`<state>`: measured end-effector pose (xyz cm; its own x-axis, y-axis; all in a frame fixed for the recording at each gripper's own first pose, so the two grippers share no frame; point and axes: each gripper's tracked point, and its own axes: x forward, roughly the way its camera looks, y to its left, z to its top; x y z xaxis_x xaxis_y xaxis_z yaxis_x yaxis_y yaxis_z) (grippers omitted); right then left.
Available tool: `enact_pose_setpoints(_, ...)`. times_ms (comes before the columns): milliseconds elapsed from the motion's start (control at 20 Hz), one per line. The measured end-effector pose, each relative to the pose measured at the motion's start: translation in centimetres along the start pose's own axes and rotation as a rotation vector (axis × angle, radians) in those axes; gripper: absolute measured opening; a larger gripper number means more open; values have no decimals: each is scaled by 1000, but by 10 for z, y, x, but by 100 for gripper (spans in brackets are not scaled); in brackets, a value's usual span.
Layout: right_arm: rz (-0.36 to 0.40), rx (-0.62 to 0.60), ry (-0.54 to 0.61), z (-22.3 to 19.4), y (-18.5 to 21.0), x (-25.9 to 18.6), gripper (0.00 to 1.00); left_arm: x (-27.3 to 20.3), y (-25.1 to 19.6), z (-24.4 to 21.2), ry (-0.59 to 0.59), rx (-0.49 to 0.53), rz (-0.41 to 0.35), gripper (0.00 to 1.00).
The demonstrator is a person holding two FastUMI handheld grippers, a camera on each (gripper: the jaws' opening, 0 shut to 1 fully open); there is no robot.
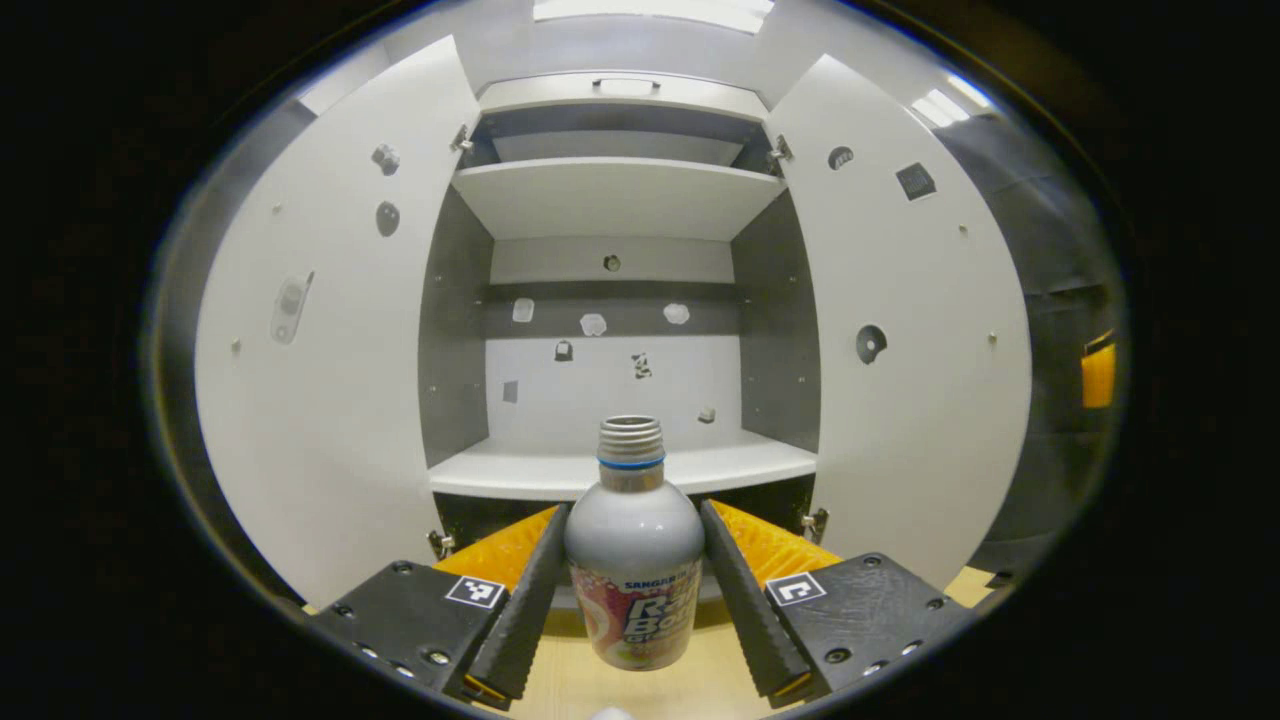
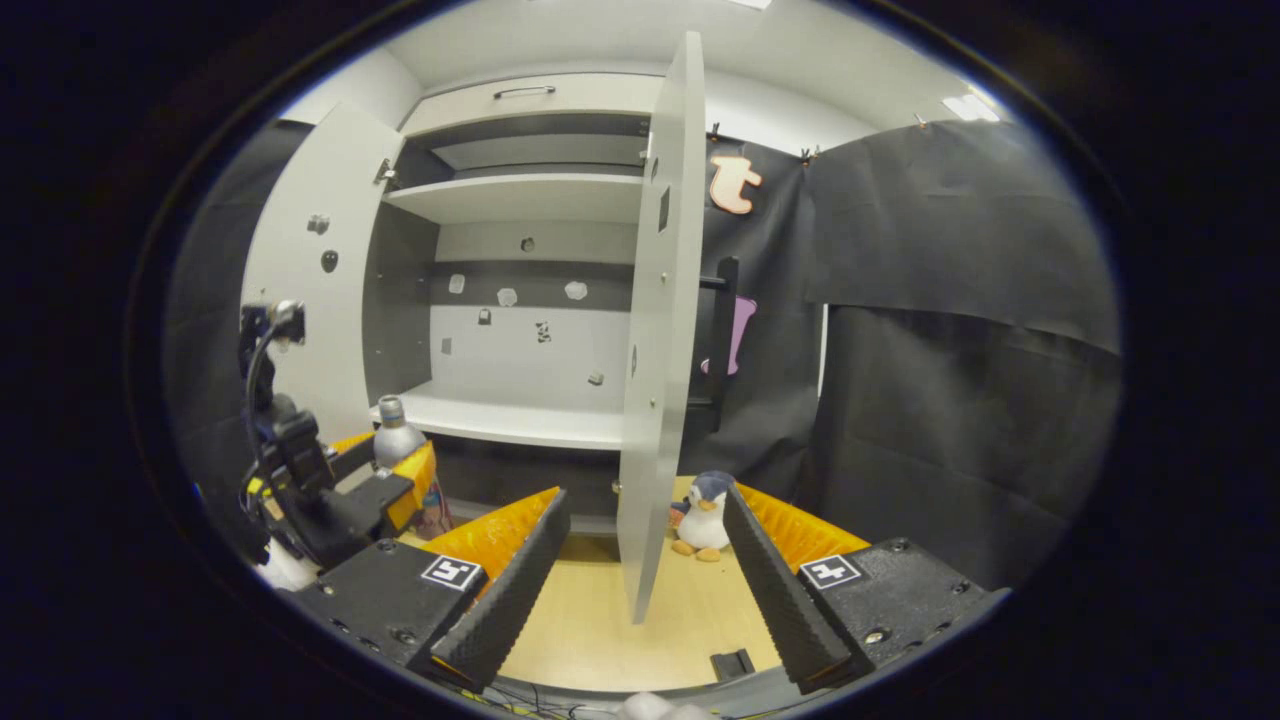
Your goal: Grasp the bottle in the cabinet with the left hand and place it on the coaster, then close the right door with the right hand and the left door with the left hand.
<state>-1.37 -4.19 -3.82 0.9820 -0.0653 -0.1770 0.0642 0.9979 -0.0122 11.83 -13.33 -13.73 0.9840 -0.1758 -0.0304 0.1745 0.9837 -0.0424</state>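
Bottle: the bottle stood upright between my left gripper, neck up, already out in front of the cabinet shelf and over the table.
Left jaws: narrowed onto the bottle's body, one finger against each side, so I judged I had it held.
Long axis: vertical, crossing my fingers squarely; good for setting it straight down.
Coaster: I could not find it in either view, so which way to carry was unsettled.
Right jaws: my right gripper hung wide and empty, the right door edge-on straight ahead, between the fingers but farther off.
Nearer hand: right for that door; left door lay open on the left.
Bystander: a penguin sat just right of the door's foot.
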Motion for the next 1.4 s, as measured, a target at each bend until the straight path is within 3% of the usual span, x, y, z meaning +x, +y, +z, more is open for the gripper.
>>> enact_pose_setpoints(300,-9,-32,33,-8,-5,-2,100,-32,-9,-69,30,-8,-52,80)
enact_pose_setpoints(450,-5,-33,73,-17,-4,0,100,-47,-20,-96,20,-13,-92,84)
enact_pose_setpoints(500,1,-38,86,-21,-3,0,100,-52,-22,-106,20,-9,-98,80)
enact_pose_setpoints(600,9,-52,110,-27,0,2,100,-61,-25,-123,28,-16,-109,84)
enact_pose_setpoints(650,16,-54,122,-30,3,3,100,-65,-27,-132,38,-30,-115,80)
enact_pose_setpoints(700,23,-55,130,-33,6,3,100,-69,-28,-139,40,-47,-117,84)
enact_pose_setpoints(800,34,-60,143,-36,10,4,100,-75,-28,-147,35,-61,-117,80)
enact_pose_setpoints(1100,55,-76,163,-42,19,5,100,-84,-30,-178,63,-55,-123,84)
enact_pose_setpoints(1300,68,-91,168,-44,24,3,100,-91,-30,-197,90,-56,-118,80)
enact_pose_setpoints(1400,72,-96,173,-46,25,3,100,-94,-32,-204,101,-48,-125,84)
